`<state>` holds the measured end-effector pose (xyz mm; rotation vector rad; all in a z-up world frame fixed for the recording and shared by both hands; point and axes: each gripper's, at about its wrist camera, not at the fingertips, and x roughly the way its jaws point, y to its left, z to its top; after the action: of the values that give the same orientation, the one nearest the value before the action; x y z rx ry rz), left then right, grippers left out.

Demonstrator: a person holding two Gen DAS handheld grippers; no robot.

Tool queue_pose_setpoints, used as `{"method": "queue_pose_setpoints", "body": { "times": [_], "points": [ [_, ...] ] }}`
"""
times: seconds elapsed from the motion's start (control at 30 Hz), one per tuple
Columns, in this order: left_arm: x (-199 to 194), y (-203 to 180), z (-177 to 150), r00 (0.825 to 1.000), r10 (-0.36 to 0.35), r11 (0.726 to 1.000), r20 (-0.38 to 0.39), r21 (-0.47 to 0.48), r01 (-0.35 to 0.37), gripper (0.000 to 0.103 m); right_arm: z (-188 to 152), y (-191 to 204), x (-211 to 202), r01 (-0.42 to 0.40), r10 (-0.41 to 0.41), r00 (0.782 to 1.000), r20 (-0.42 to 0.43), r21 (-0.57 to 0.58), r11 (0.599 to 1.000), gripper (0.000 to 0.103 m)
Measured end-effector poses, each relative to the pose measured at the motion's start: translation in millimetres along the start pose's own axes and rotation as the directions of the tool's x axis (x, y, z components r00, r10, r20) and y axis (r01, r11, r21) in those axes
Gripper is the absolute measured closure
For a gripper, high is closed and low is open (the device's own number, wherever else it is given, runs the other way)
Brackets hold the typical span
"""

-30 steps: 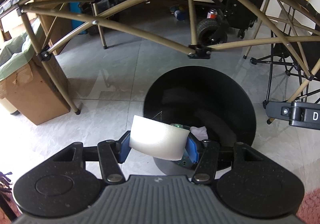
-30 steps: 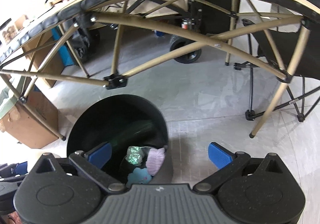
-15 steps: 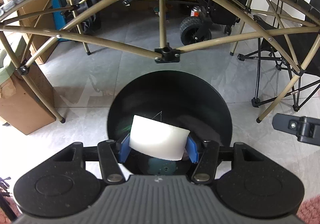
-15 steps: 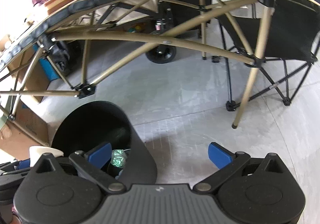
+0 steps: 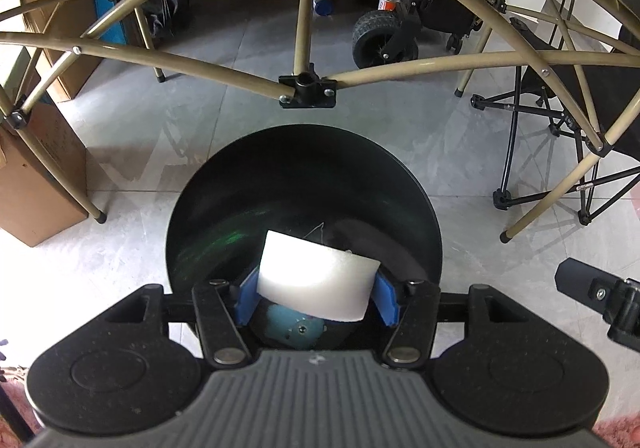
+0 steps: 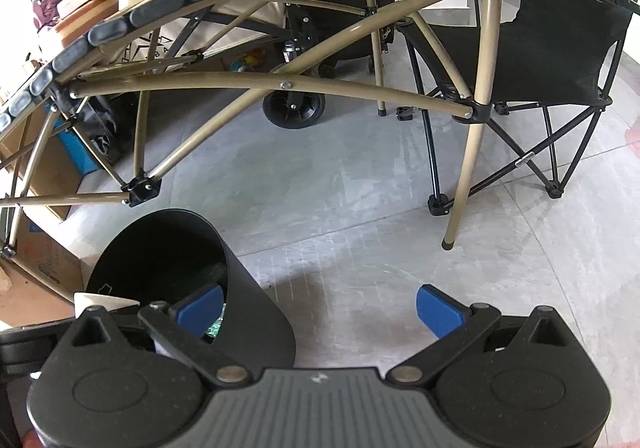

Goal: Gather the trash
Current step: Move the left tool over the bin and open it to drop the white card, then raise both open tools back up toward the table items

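Shifted across the floor since a second ago: left tongs (image 5: 317, 298) now squarely over the black bin (image 5: 424, 203) instead of at its near rim, blue pads just eased apart a little yet close against both ends of the white cup (image 5: 316, 280), hanging over the bin's mouth, above blue and green trash on the bottom. Right tongs (image 6: 318, 308) spread wide, holding nothing, beside the bin over grey floor (image 6: 360, 207). Folding table frame (image 5: 306, 89) arching overhead

Left wrist camera looks steeply down, close above the black bin (image 5: 304, 183). Right wrist camera sits beside, probably slightly farther. Both share bin (image 6: 256, 312), folding table frame (image 6: 280, 83).
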<state>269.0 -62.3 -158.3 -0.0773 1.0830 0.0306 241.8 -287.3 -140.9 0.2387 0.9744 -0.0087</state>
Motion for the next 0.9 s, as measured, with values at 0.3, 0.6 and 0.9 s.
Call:
{"method": "queue_pose_setpoints", "body": {
  "times": [0.3,0.6,0.9],
  "points": [
    [1.1,1.7,0.8,1.0,-0.011,1.0,-0.018,-0.027,0.011,0.0,-0.9,-2.0,0.4,0.006,-0.006,1.0,0.001,0.005,1.0,0.0],
    [1.9,3.4,0.8,1.0,-0.005,1.0,-0.029,-0.026,0.005,0.0,-1.1,-1.4,0.5,0.006,-0.006,1.0,0.0,0.003,1.0,0.0],
    [-3.7,3.6,-0.1,1.0,-0.007,1.0,-0.015,-0.022,0.007,0.0,-0.2,-0.9,-1.7,0.001,-0.001,1.0,0.008,0.003,1.0,0.0]
  ]
}}
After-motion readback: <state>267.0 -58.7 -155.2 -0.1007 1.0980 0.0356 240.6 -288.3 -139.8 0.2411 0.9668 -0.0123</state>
